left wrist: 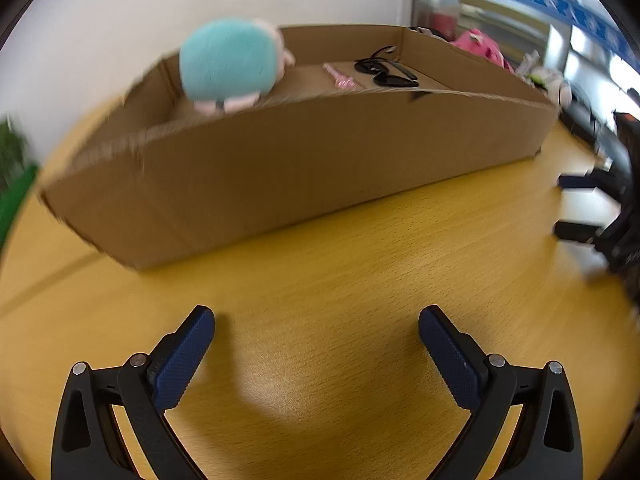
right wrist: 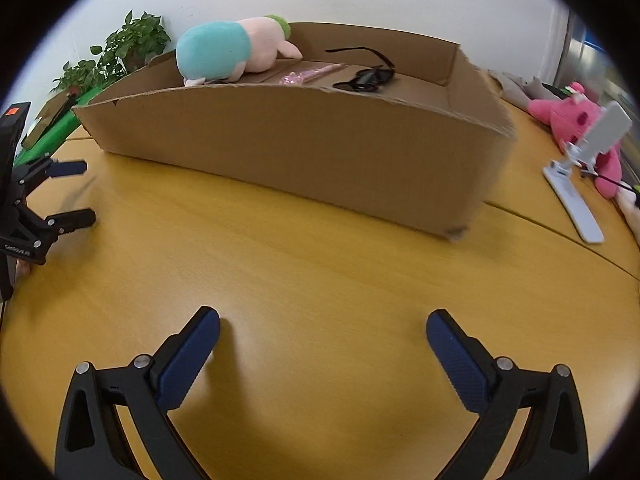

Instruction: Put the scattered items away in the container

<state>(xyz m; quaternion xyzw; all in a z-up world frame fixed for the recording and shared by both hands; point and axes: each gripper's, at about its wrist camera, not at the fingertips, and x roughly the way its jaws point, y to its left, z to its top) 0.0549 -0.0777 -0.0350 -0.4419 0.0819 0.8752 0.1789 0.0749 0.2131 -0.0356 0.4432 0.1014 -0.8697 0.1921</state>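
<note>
A low cardboard box [left wrist: 280, 176] [right wrist: 304, 148] stands on the yellow wooden table. Inside it lie a teal and pink plush toy [left wrist: 228, 64] [right wrist: 224, 54], a pink glittery stick [left wrist: 340, 78] [right wrist: 308, 74] and black sunglasses [left wrist: 386, 72] [right wrist: 366, 78]. My left gripper [left wrist: 316, 320] hovers open over bare table in front of the box, nothing between its fingers. My right gripper [right wrist: 322, 326] is likewise open and empty, short of the box's front wall. The left gripper [right wrist: 70, 192] also shows at the left edge of the right wrist view, and the right gripper [left wrist: 576, 206] at the right edge of the left wrist view.
A pink plush toy [right wrist: 568, 120] [left wrist: 484, 48] and a white phone stand [right wrist: 580, 176] lie on the table to the right of the box. A potted plant [right wrist: 124, 48] and a green mat [right wrist: 56, 128] sit at the far left. A white wall rises behind the box.
</note>
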